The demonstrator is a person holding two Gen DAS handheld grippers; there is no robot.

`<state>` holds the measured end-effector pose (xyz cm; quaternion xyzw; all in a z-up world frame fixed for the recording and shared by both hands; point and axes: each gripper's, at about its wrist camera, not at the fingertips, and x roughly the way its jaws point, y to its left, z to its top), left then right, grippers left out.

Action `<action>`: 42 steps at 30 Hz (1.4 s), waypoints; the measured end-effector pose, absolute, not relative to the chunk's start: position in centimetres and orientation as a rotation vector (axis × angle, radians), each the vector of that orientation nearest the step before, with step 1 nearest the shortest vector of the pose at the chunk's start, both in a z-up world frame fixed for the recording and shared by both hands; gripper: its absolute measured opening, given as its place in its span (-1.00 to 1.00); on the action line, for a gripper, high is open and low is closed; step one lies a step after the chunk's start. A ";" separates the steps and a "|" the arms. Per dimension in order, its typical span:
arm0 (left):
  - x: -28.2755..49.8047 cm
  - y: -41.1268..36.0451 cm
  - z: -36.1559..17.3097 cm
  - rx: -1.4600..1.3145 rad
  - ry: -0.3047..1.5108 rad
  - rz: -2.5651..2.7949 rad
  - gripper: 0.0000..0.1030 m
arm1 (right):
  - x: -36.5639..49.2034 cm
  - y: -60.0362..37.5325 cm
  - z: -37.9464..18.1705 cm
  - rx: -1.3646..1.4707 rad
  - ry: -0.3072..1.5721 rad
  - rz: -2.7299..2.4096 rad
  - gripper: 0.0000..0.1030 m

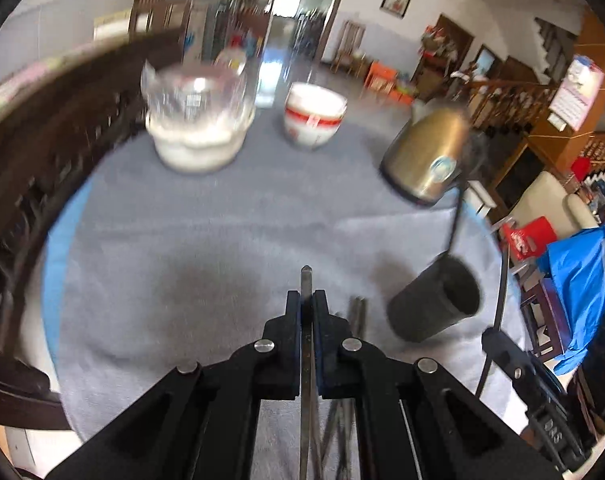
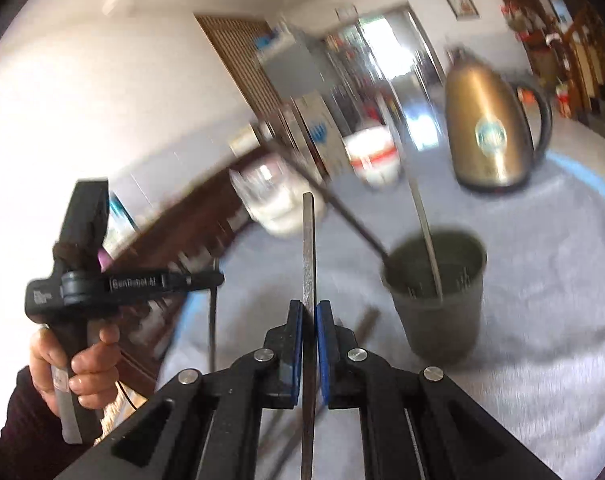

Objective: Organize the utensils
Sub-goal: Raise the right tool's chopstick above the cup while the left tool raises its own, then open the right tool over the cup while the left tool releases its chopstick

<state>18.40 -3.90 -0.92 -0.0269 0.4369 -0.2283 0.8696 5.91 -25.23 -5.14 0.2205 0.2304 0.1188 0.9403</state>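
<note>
- Left wrist view: left gripper pinching a flat metal utensil; dark cup near right on grey tabletop.
- Farther off: gold kettle, red-banded bowl, blurred glass bowl.
- Right wrist view: right gripper clamping another metal strip; lower end cut off.

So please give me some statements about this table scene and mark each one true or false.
1. Each gripper, left gripper and right gripper, is shut on a thin metal utensil. True.
2. The dark cup is empty. False: two utensils stand in it.
3. The kettle is gold-coloured. True.
4. The white bowl has a blue band. False: the band is red.
5. The table is bare wood. False: a grey cloth covers it.
</note>
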 end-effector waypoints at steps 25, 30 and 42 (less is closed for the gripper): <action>15.4 -12.0 13.5 -0.200 0.480 -0.581 -0.90 | 9.3 -32.9 2.2 0.442 -0.045 -0.220 -0.85; 16.0 -14.4 11.6 -0.217 0.467 -0.529 -0.90 | 10.7 -32.3 0.7 0.384 0.016 -0.231 -0.85; 15.9 -14.4 6.2 -0.204 0.573 -0.500 -0.90 | 9.2 -31.6 -2.1 0.357 0.092 -0.163 -0.85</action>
